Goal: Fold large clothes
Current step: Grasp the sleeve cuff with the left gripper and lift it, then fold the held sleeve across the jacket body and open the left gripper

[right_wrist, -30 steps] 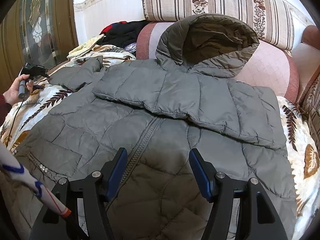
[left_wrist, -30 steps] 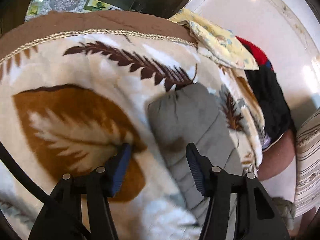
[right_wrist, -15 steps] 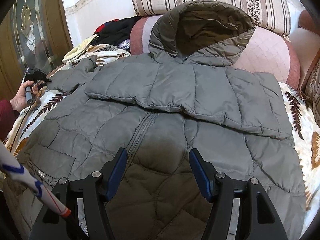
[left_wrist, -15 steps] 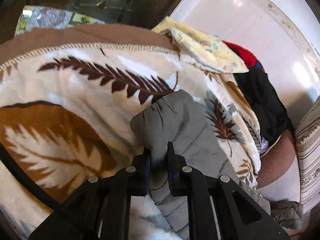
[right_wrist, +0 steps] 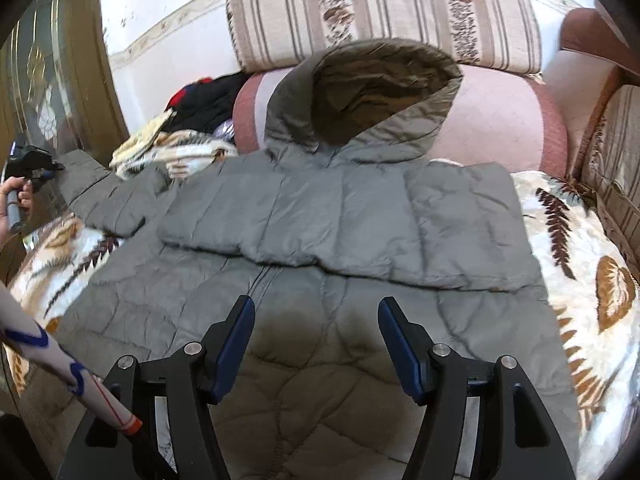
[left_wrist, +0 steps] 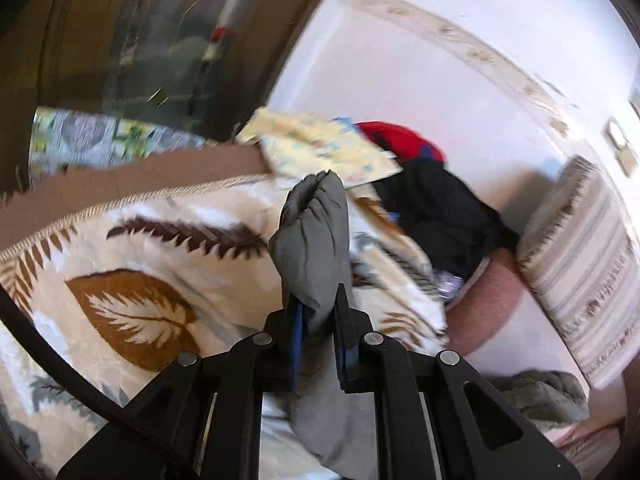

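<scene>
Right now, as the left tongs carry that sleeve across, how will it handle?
Probably floppy: the grey puffer sleeve sags around the left tongs. Likely light but bulky, given its quilted padding. Its smooth shell may slip.

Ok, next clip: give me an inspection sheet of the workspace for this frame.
Surface: leaf-print blanket spread over a sofa seat.
Job's things: grey hooded padded jacket lies front up, one sleeve already folded across the chest; the other sleeve is pinched and raised off the blanket.
Clutter: pale yellow cloth and a black and red clothes pile at the far end.
Grippers: left gripper shut on the sleeve; right gripper open above the jacket's lower front, holding nothing.
Cables: black cable by the left gripper.
Surroundings: striped back cushion, white wall, wood-and-glass door.
</scene>
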Available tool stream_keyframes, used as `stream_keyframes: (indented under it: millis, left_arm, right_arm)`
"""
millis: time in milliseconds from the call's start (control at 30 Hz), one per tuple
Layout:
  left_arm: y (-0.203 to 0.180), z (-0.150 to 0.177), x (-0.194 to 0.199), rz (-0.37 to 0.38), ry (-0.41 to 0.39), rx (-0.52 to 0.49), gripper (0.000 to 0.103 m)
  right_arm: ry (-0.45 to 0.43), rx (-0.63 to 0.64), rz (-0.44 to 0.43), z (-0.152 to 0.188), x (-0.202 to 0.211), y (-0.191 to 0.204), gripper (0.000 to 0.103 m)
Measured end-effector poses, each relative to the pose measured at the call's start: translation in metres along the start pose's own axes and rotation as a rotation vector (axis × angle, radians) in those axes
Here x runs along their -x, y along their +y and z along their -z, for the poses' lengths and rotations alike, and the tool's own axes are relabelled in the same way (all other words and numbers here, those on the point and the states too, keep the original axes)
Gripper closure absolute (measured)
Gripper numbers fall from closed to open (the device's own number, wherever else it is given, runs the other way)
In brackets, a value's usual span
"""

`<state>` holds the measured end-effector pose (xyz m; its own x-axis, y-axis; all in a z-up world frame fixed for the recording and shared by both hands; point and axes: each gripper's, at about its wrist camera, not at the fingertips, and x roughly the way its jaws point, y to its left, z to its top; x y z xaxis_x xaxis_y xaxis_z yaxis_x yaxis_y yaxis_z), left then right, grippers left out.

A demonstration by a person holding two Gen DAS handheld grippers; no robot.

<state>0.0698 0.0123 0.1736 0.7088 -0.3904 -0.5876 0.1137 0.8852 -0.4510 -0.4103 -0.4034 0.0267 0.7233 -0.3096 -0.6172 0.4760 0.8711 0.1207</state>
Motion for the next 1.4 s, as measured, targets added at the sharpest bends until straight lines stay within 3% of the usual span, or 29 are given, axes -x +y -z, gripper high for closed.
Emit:
stream_keyframes:
  millis: [167,367,600,733,900,1200,1300,1367,1400]
  left_arm:
    - [-0.064,0.013,0.043,0.07,0.006,-0.077,0.091]
    - [-0.154,0.057,0.084,0.155,0.038,-0.206,0.091]
    - [-0.252,0.141,0.118,0.266,0.1,-0.369,0.091]
    - [-0.293,0.197,0.112,0.301,0.165,-0.443,0.091]
    - [-0.323,0.269,0.085,0.297,0.28,-0.5,0.091]
    - [-0.331,0.379,0.027,0.239,0.436,-0.567,0.09]
    - [-0.332,0.402,0.019,0.216,0.468,-0.615,0.076]
    - [-0.332,0.409,0.023,0.235,0.47,-0.653,0.061]
    - [-0.33,0.411,0.03,0.252,0.46,-0.678,0.058]
  right_arm:
    - [-0.02,-0.083,-0.009,-0.007,0.012,-0.02,0.034]
    - [-0.053,-0.169,-0.024,-0.012,0.028,-0.042,0.034]
    - [-0.083,-0.229,-0.027,-0.016,0.038,-0.063,0.034]
    - [-0.092,-0.274,-0.021,-0.017,0.041,-0.077,0.034]
    - [-0.096,-0.324,-0.017,-0.017,0.042,-0.093,0.034]
    - [-0.092,-0.364,-0.031,-0.019,0.041,-0.103,0.034]
    - [-0.089,-0.372,-0.029,-0.02,0.039,-0.105,0.034]
    - [-0.086,-0.382,-0.028,-0.02,0.038,-0.108,0.034]
    - [-0.084,-0.391,-0.03,-0.019,0.036,-0.11,0.034]
